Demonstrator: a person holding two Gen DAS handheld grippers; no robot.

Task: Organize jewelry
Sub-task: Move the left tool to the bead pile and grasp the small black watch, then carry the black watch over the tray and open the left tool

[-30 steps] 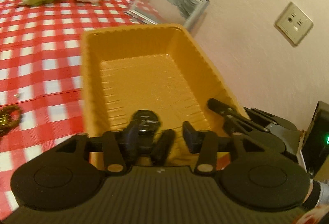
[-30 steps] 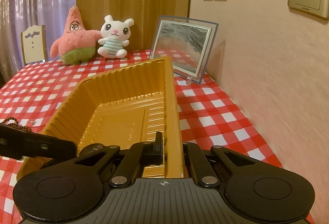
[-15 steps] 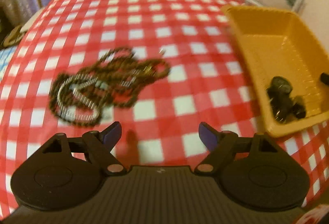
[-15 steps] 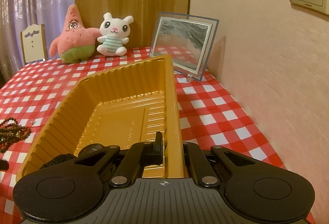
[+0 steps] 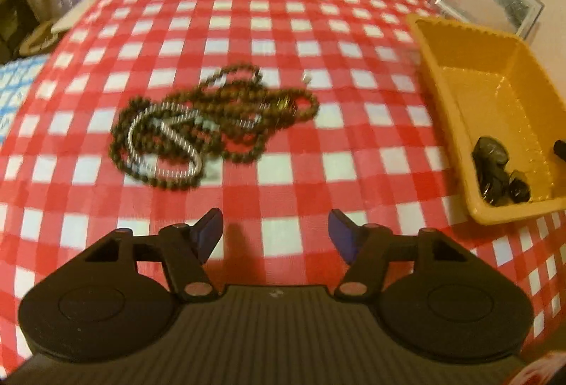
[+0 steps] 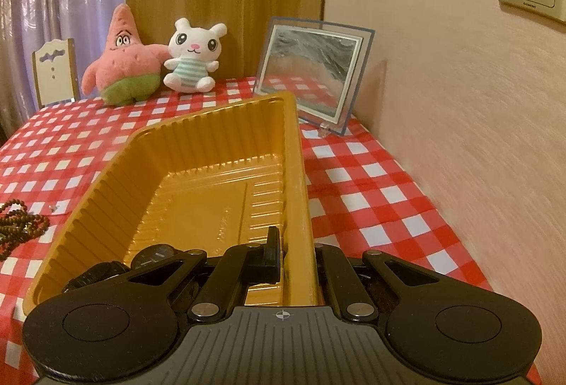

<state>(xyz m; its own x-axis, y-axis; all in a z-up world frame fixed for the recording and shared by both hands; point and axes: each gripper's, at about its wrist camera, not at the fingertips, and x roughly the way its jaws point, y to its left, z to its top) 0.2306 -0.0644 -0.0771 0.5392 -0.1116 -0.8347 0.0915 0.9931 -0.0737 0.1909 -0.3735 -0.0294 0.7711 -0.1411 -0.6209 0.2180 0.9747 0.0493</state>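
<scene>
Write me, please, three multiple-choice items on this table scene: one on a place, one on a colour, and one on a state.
1. Where does the dark watch lie?
A. In the tray
B. Beside the plush toys
C. On the bare cloth

2. What colour is the tray?
A. Blue
B. Yellow-orange
C. White

3. How is the right hand-held gripper?
A. Wide open above the cloth
B. Shut on the beads
C. Shut on the tray's wall

Answers: 1 A, it rests in the tray's near corner. 2 B, both views show it yellow-orange. 3 C, one finger sits inside the wall, the other outside.
</scene>
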